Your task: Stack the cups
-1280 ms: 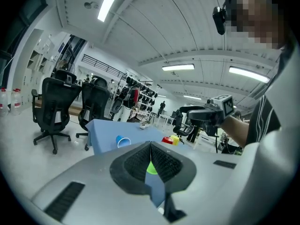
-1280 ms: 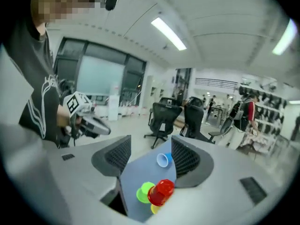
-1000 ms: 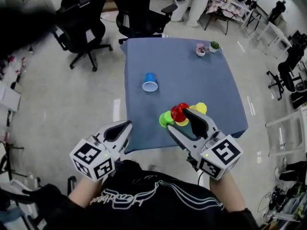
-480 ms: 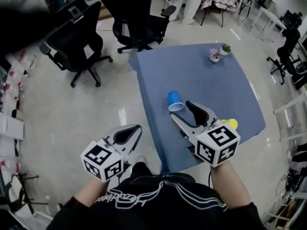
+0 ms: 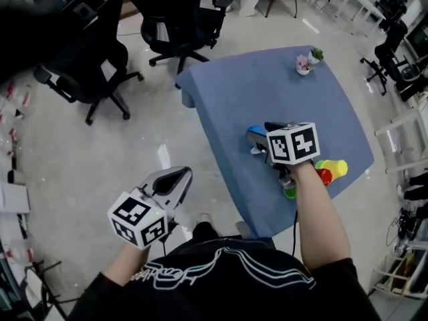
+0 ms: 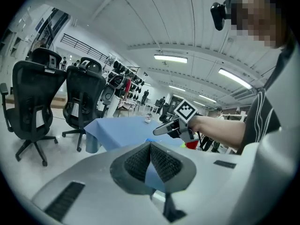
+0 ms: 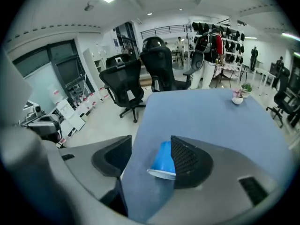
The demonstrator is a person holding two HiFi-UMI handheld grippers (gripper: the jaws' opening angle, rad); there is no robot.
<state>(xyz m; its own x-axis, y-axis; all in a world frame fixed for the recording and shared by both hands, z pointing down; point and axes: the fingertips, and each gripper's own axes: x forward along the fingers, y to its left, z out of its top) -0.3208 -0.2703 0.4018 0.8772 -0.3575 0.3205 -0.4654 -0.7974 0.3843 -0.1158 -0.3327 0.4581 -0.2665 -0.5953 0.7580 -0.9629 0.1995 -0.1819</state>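
A blue cup (image 7: pixel 162 161) lies on its side on the blue-clothed table (image 5: pixel 267 92). My right gripper (image 7: pixel 150 156) is open around it, and the cup sits close against the right-hand jaw with a wide gap to the other. In the head view the right gripper (image 5: pixel 262 138) covers most of the blue cup (image 5: pixel 254 131). Red (image 5: pixel 324 175), yellow (image 5: pixel 338 168) and green (image 5: pixel 289 192) cups lie together near the table's right front edge. My left gripper (image 5: pixel 178 178) is shut and empty, off the table over the floor, and its own view shows the left gripper (image 6: pixel 150 159) with pads together.
Two small potted plants (image 5: pixel 306 62) stand at the table's far corner. Black office chairs (image 5: pixel 174 19) stand on the floor beyond and left of the table. The table's near left edge (image 5: pixel 224 179) lies between my two grippers.
My right gripper has moved forward and down over the table until its jaws came round the blue cup. The left gripper stays shut off the table's left side.
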